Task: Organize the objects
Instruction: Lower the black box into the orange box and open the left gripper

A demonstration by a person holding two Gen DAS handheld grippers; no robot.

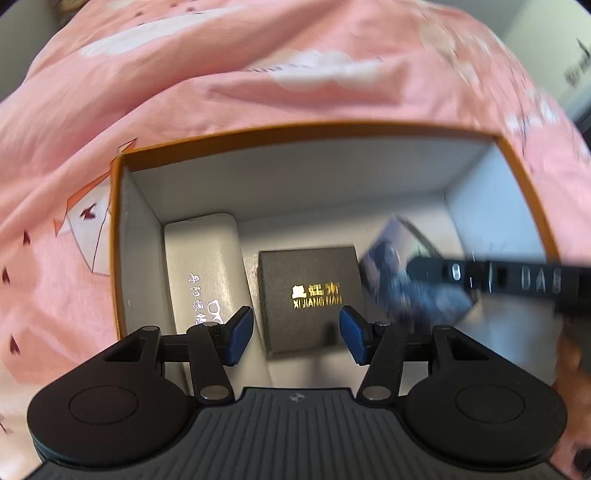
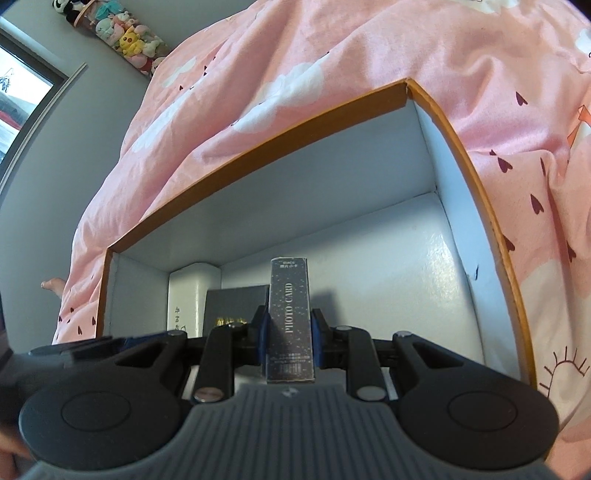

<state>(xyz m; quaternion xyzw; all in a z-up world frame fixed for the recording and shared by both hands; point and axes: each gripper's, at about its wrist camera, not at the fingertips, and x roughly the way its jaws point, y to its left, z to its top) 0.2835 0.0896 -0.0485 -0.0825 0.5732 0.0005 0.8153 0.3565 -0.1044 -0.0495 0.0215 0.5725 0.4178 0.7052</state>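
A: Where is the card box (image 2: 290,321)?

B: It sits pinched between the blue pads (image 2: 263,341) of the right tongs (image 2: 290,345), standing on end along the fingers, with "PHOTO CARD" printed up its narrow dark face. It hangs inside the bin (image 2: 258,134), an orange-rimmed carton with white walls, to the right of the things already there. In the left view the same card box (image 1: 397,273) shows blurred at the right, with the right tongs (image 1: 491,277) a dark smear across it.

A: And the left tongs (image 1: 296,334)?

B: Spread apart and holding nothing. The pads (image 1: 242,328) stand either side of the near edge of the black box (image 1: 308,291), which lies flat on the bin's floor with gold lettering on its lid. Whether they touch it cannot be told.

A: What else is in the bin (image 1: 295,133)?

B: A white case (image 1: 201,273) lies against the left wall, just beside the black box. From the right view the white case (image 2: 188,295) and black box (image 2: 232,306) sit side by side behind the tongs.

A: And outside?

B: The bin rests on a pink quilt (image 2: 332,55) printed with white clouds and dark hearts. At the top left, plush toys (image 2: 122,31) line a grey wall.
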